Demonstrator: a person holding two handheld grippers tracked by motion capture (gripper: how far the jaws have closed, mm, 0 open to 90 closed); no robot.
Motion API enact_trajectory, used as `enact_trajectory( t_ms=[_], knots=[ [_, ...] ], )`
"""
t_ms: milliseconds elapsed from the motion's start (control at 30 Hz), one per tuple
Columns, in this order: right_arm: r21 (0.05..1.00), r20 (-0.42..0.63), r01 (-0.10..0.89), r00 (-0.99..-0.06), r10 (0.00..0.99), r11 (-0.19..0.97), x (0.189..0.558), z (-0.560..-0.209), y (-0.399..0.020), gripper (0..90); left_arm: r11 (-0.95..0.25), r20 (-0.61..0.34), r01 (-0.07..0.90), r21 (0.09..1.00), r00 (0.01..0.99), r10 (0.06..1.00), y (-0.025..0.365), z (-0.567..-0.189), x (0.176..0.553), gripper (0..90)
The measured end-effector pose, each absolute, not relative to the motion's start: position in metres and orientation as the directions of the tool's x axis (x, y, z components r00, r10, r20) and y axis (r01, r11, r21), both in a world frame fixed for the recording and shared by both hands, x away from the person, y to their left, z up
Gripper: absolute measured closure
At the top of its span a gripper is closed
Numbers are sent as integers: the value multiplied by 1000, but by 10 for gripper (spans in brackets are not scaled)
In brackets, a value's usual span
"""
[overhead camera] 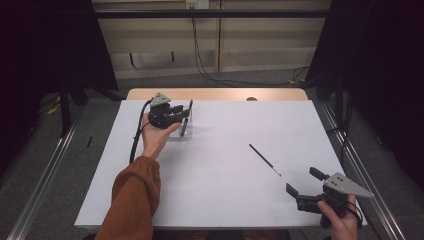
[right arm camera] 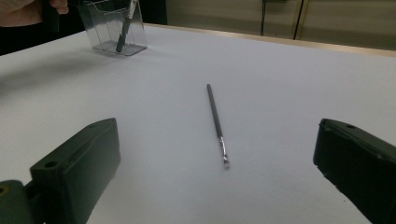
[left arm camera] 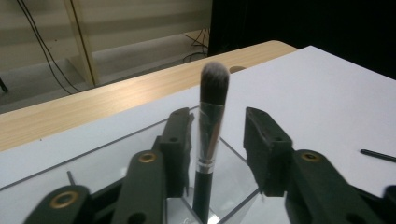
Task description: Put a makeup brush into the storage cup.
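Note:
A thick makeup brush (left arm camera: 212, 116) with a grey-white head stands upright in a clear plastic holder (overhead camera: 181, 132) at the far left of the white table top (overhead camera: 215, 200). My left gripper (overhead camera: 180, 112) straddles the brush; its jaws sit either side of the ferrule with a gap on the right, not pressing. In the left gripper view my left gripper (left arm camera: 218, 117) has the holder (left arm camera: 236, 161) below it. A thin black brush (overhead camera: 265, 160) lies flat at mid-right. My right gripper (overhead camera: 303, 181) rests near the front right corner, wide open, pointing at the thin brush (right arm camera: 217, 123).
A bare wooden table edge (overhead camera: 215, 94) runs behind the white sheet. Cables hang on the wall beyond. Dark curtains stand to both sides. In the right gripper view the holder (right arm camera: 112, 28) and the thick brush (right arm camera: 123, 28) show far off at top left.

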State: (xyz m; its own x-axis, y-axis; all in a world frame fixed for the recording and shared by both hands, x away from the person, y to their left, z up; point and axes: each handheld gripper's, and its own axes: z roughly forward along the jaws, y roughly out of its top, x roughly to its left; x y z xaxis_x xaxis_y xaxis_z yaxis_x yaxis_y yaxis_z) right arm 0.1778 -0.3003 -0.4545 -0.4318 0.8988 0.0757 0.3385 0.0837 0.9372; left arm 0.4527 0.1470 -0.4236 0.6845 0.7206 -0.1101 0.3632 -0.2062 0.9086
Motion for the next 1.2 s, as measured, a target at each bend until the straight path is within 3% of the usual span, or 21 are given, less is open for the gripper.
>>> enact_trajectory(
  t_ms=[300,600,867,1200],
  knots=[
    [937,75,338,-433,898,84,178,-454,-300,3,-179,-130,370,912,673,728,152,-424,449,308],
    [937,73,338,-431,899,86,178,-454,-300,3,-167,-142,383,908,659,738,159,-419,442,115],
    [937,74,339,-431,899,85,178,-454,-300,3,-144,-168,383,912,671,722,165,-414,433,39],
    [937,74,339,-430,900,85,178,-454,-300,3,-187,-121,366,912,672,730,174,-408,418,31]
  ],
)
